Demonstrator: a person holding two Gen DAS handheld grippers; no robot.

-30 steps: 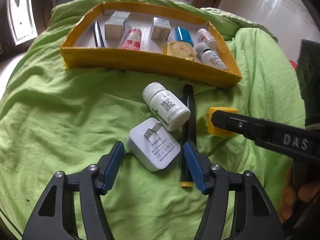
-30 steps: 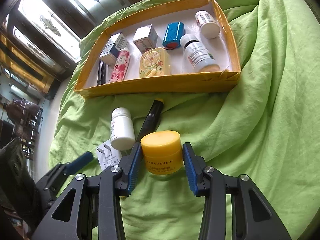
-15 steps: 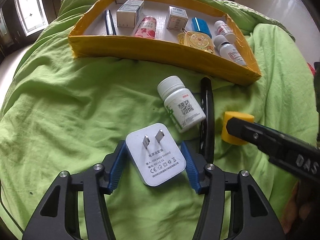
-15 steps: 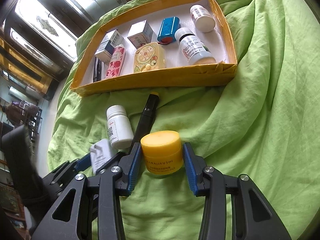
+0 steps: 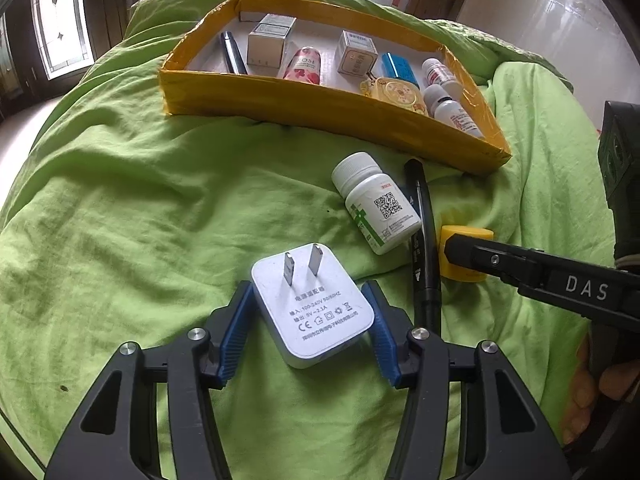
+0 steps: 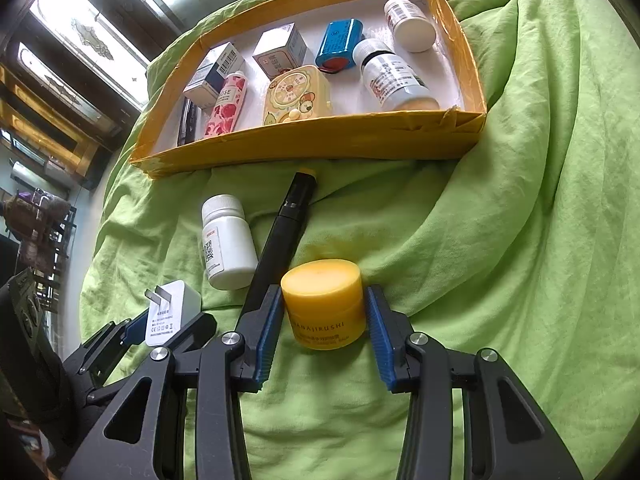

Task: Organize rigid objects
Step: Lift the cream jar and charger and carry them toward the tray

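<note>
My left gripper point(image 5: 308, 312) is shut on a white plug adapter point(image 5: 312, 306), held off the green sheet with its prongs pointing away. My right gripper point(image 6: 320, 308) is shut on a yellow cream jar point(image 6: 322, 302); the jar also shows in the left wrist view point(image 5: 464, 256). A white pill bottle point(image 5: 376, 202) and a black pen point(image 5: 422, 240) lie on the sheet between the grippers and the yellow tray point(image 5: 320, 106). The left gripper and adapter point(image 6: 166, 312) show in the right wrist view.
The tray point(image 6: 320, 140) holds small boxes, a rose tube point(image 6: 226, 106), a yellow cartoon case point(image 6: 296, 94), a blue battery pack point(image 6: 338, 44), two white bottles and a dark pen. The green sheet point(image 5: 140, 200) is rumpled and slopes away on all sides.
My left gripper closed on the plug adapter and lifted it off the sheet, tilting it upright. The right gripper still holds the yellow jar, little moved.
</note>
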